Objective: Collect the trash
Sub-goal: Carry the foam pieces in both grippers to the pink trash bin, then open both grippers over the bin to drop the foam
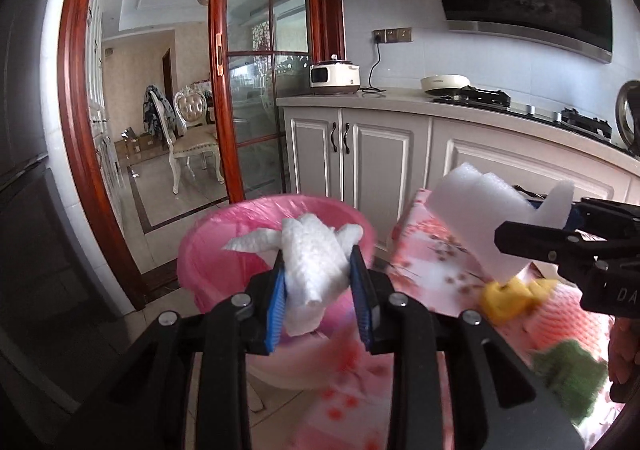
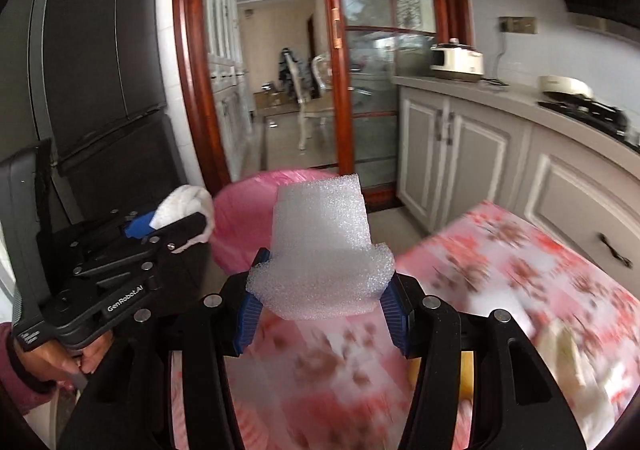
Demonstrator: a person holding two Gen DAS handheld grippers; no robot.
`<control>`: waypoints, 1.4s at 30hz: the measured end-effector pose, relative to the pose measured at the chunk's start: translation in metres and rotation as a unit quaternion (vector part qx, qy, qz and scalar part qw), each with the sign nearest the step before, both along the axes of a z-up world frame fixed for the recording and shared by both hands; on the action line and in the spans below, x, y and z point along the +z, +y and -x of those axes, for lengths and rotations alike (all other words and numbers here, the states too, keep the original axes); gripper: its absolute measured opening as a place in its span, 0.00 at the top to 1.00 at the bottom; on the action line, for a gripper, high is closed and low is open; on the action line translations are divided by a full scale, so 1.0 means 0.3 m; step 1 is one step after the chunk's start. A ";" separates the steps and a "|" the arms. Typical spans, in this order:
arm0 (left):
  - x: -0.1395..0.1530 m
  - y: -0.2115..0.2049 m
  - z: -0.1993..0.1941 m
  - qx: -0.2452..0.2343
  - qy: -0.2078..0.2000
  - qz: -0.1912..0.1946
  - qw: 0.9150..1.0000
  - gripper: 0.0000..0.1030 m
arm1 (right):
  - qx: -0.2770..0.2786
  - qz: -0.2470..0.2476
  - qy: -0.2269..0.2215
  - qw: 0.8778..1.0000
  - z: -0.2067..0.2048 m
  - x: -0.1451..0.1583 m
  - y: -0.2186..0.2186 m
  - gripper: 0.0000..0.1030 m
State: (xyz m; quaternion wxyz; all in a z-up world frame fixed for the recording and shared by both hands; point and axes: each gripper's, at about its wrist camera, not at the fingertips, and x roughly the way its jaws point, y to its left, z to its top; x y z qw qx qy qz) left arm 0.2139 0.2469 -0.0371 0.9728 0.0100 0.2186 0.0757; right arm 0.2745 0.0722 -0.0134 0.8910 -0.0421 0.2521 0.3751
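Note:
My left gripper (image 1: 318,282) is shut on a crumpled white paper towel (image 1: 312,262), squeezed between its blue pads. It hangs just in front of the rim of a pink-lined trash bin (image 1: 208,250) on the floor. My right gripper (image 2: 320,310) is shut on a folded piece of white foam sheet (image 2: 324,242), held over the near corner of the table, with the bin (image 2: 240,217) ahead and to the left. Each gripper shows in the other's view: the right gripper (image 1: 536,221) with the foam (image 1: 476,217), and the left gripper (image 2: 176,217) with the towel (image 2: 188,203).
A table with a pink floral cloth (image 2: 520,270) stands beside the bin; a yellow object (image 1: 508,300) and a green one (image 1: 572,370) lie on it. Grey cabinets (image 1: 360,153) run along the right, a dark fridge (image 2: 100,69) stands left, and a red-framed sliding door (image 1: 224,89) lies beyond.

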 end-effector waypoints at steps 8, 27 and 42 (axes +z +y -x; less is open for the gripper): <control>-0.046 0.295 -0.274 0.024 0.041 0.028 0.998 0.71 | 0.040 0.015 0.031 0.999 -0.243 -0.024 0.255 0.51; -0.071 0.312 -0.133 0.067 0.014 0.042 0.997 0.27 | -0.002 -0.004 0.018 1.000 -0.138 0.028 0.073 0.26; 0.016 -0.015 0.152 0.016 -0.013 0.054 0.998 0.07 | -0.096 0.010 -0.027 0.995 0.238 0.057 -0.360 0.18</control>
